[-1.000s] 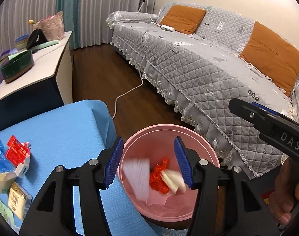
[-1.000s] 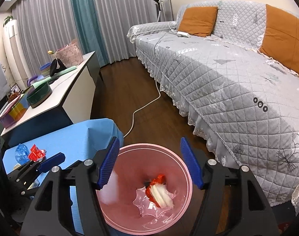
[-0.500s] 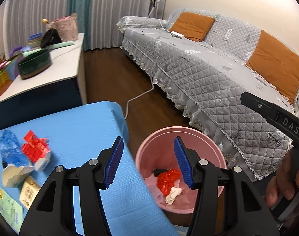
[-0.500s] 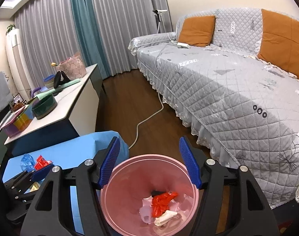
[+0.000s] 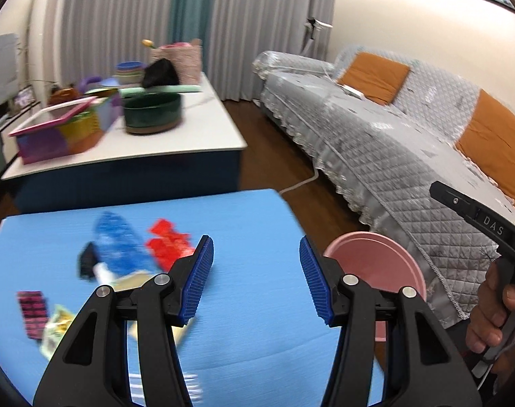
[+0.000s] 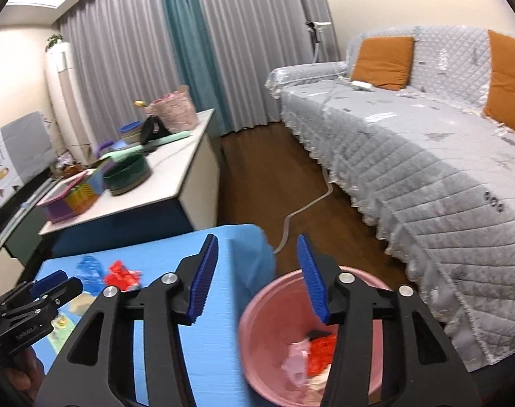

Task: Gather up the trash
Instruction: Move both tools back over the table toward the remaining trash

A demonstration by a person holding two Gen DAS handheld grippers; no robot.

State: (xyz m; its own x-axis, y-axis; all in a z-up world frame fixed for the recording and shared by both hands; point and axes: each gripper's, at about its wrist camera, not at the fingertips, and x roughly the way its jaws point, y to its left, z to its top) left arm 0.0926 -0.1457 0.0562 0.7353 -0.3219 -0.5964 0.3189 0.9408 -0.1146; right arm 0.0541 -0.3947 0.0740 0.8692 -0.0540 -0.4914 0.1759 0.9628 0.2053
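A pink bin (image 6: 274,322) stands on the floor right of the blue table (image 5: 257,237); it holds red and white trash (image 6: 320,352). It also shows in the left wrist view (image 5: 376,257). My left gripper (image 5: 255,278) is open and empty above the table. Left of it lie a blue wrapper (image 5: 121,244), a red wrapper (image 5: 167,247) and several small packets (image 5: 33,308). My right gripper (image 6: 257,278) is open and empty, between the table edge and the bin. The wrappers show blurred in its view (image 6: 121,273).
A grey quilted sofa (image 6: 427,156) with orange cushions fills the right. A white side table (image 5: 121,135) behind holds a green bowl (image 5: 152,113), coloured boxes and a pink basket. A white cable (image 6: 305,208) runs across the wooden floor.
Both grippers have swung left, away from above the bin towards the table. The dropped trash has settled in the bin. Both stay open and empty.
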